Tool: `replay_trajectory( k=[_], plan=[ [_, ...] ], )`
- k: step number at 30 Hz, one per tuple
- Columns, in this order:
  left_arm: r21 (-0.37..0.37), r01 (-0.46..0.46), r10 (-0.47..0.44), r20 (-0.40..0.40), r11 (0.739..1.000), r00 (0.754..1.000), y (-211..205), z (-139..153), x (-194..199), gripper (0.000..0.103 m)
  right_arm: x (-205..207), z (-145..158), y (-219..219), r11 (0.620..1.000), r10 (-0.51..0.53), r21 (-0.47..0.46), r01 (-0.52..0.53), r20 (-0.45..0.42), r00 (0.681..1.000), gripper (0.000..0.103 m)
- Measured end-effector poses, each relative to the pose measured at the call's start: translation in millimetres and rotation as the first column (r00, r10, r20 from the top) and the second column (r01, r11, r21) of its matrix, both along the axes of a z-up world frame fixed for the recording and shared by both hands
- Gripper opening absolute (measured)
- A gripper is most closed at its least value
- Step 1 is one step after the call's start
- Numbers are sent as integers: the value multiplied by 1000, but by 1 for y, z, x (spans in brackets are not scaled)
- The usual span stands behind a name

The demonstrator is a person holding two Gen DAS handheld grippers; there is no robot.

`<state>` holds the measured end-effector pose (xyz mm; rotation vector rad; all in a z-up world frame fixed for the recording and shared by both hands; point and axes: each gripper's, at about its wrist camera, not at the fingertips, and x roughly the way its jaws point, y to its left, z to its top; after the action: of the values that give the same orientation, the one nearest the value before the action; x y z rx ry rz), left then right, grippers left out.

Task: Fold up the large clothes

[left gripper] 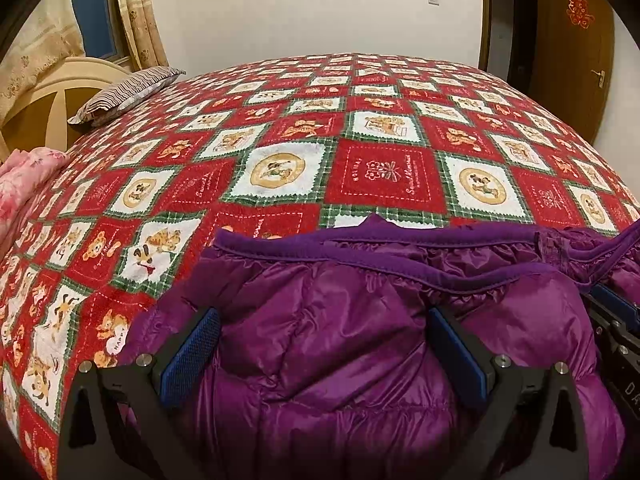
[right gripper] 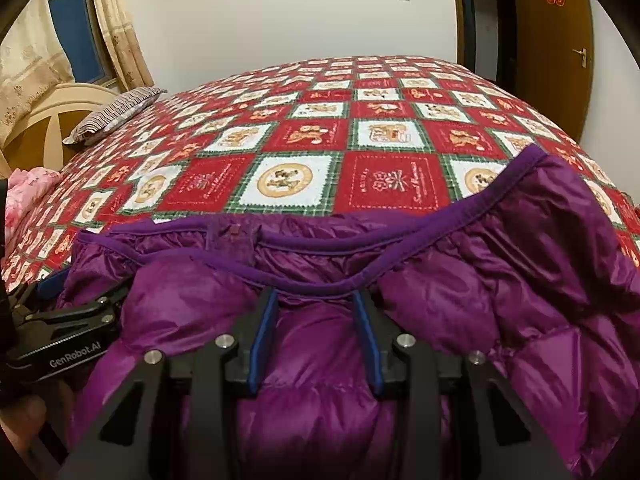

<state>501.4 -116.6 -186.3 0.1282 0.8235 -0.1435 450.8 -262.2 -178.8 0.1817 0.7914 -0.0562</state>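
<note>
My left tongs (left gripper: 320, 356) gape wide over the purple jacket (left gripper: 360, 340); my right tongs (right gripper: 316, 336), half open, straddle its puffy fabric.

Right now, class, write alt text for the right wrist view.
The right gripper, fingers apart, presses a purple jacket on a red patchwork bedspread. The left gripper is at the left edge.

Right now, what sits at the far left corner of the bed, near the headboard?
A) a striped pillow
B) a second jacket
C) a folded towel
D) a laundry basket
A: a striped pillow lies at that corner of the red patchwork bedspread, beside the cream headboard, far beyond the purple puffer jacket.
</note>
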Motion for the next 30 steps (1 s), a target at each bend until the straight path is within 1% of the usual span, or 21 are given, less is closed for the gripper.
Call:
replay_trajectory(
  k=[25,28,29,30],
  plan=[
    [14,1,-1,-16,1000,1000,-2,-4,4,102,6,-4,7,998,-7,-65,5,-33,999,42],
    [20,-4,5,-35,1000,999,1,2,3,102,8,-4,9,996,-5,-88,1,-46,999,42],
    [20,-22,23,-28,1000,999,6,11,-5,102,8,-3,10,996,-1,-93,-3,-51,999,42],
    [9,-21,22,-19,1000,1000,9,18,-11,102,7,0,11,995,11,-98,-17,-61,998,43]
  ],
)
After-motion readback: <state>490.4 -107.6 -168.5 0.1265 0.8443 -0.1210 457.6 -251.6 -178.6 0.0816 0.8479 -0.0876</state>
